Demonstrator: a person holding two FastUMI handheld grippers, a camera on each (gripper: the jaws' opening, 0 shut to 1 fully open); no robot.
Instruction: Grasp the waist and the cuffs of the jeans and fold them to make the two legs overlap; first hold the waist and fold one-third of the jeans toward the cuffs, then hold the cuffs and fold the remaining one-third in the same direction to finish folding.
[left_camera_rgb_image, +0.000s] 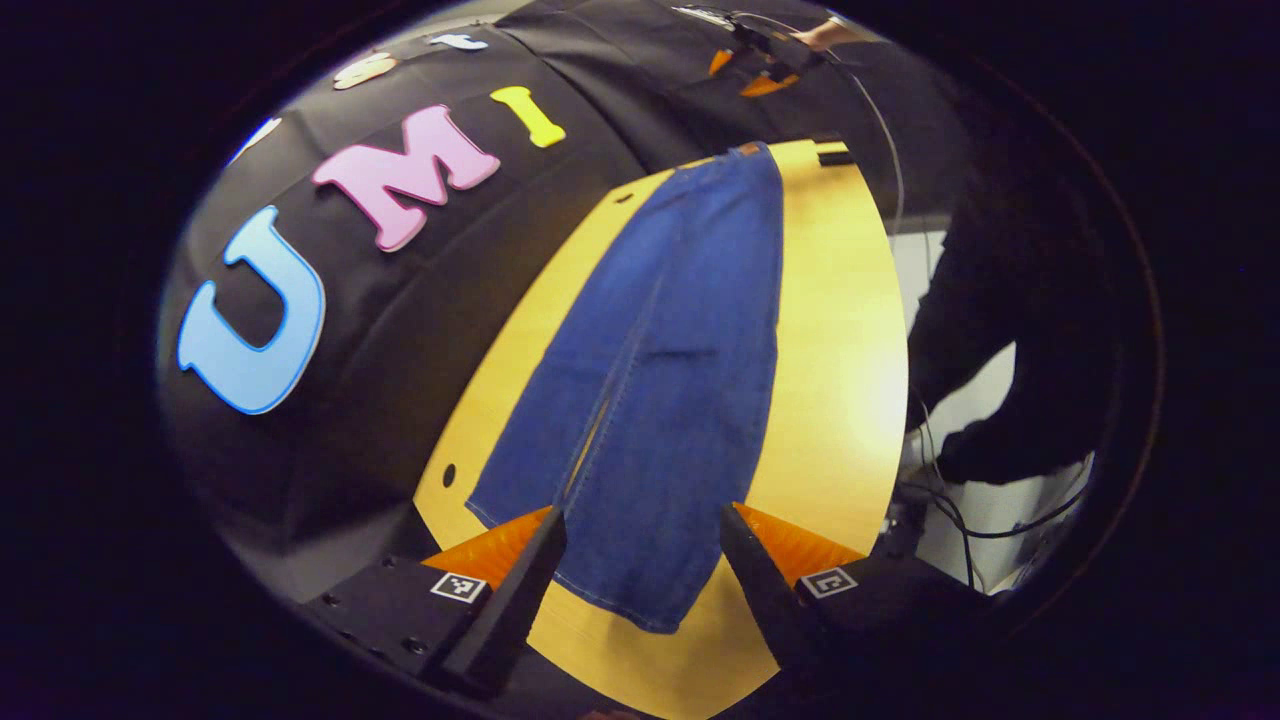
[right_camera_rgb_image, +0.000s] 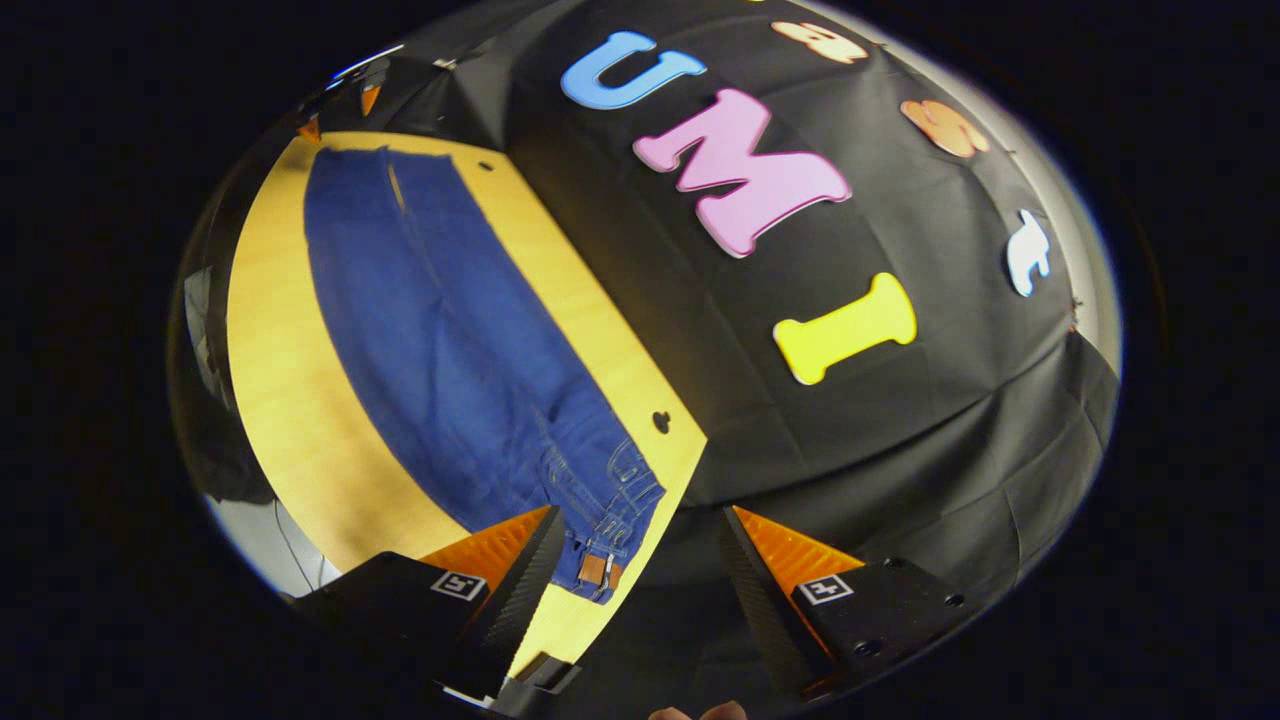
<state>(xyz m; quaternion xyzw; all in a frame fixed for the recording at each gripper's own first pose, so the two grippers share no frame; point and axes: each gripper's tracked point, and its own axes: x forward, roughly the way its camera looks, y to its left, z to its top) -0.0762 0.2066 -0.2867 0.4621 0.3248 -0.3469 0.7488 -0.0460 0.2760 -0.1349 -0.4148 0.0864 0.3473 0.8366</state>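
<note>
Jeans (left_camera_rgb_image: 660, 380) flat on table (left_camera_rgb_image: 840, 330), legs already overlapped; left tongs (left_camera_rgb_image: 643, 530) apart over the cuffs, right tongs (right_camera_rgb_image: 640, 530) apart by the waist (right_camera_rgb_image: 600, 540), neither gripping.

Jeans (left_camera_rgb_image: 660, 380) lie flat along the table (left_camera_rgb_image: 840, 330).

1. A yellow wooden table (left_camera_rgb_image: 840, 330) runs from about 6 o'clock up toward 12 o'clock in the left gripper view.
2. A small dark hole (left_camera_rgb_image: 449, 474) sits in the tabletop near its edge, at about 8 o'clock.
3. Black cables (left_camera_rgb_image: 960, 515) trail over a pale floor (left_camera_rgb_image: 975, 400) at about 4 o'clock.
4. In the right gripper view another hole (right_camera_rgb_image: 661, 421) marks the table's edge, just below centre.
</note>
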